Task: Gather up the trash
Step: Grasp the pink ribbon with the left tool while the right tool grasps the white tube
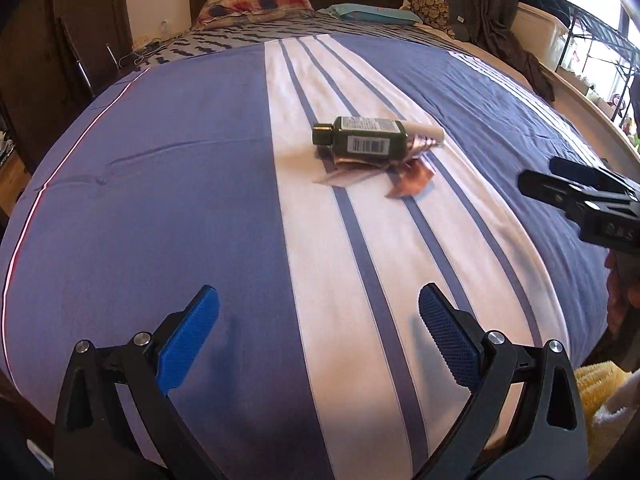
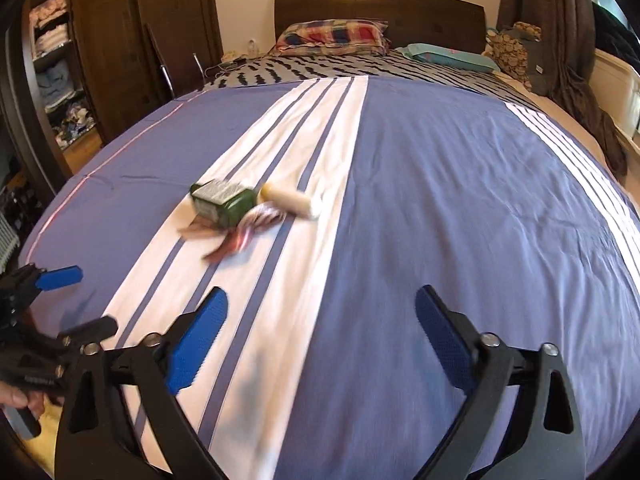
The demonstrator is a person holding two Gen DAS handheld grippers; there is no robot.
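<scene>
A wide bed fills both views, covered by a blue bedspread (image 1: pixel 168 184) with a white band of thin blue stripes running from the foot toward the headboard (image 2: pixel 380 4). Along the bed's left edge a thin pale piping line marks where the cover drops away, and beyond it stand a dark wooden wardrobe (image 2: pixel 132 40) and open shelves of folded clothes (image 2: pixel 56 64). The left gripper (image 1: pixel 318 320) hovers low over the foot of the bed, its blue-padded jaws spread wide and holding nothing, with bare blue cover stretching to its left. Ahead of it, on the white band about midway up the bed, lies the trash in one small cluster: a dark green bottle (image 1: pixel 360 140) on its side with its cap toward the left edge, a crumpled shiny wrapper (image 1: pixel 372 164) touching its base, and a pale cream tube (image 2: pixel 290 202) just behind, toward the right. The right gripper (image 2: pixel 320 320) also hangs over the foot of the bed, jaws wide apart and empty, well short of the cluster. To its right the blue cover runs smooth and unoccupied to the bed's right edge, where more white stripes fall away beside a brown curtain (image 2: pixel 560 40). A plaid pillow (image 2: pixel 332 34) and a teal pillow (image 2: pixel 448 56) rest at the head.
</scene>
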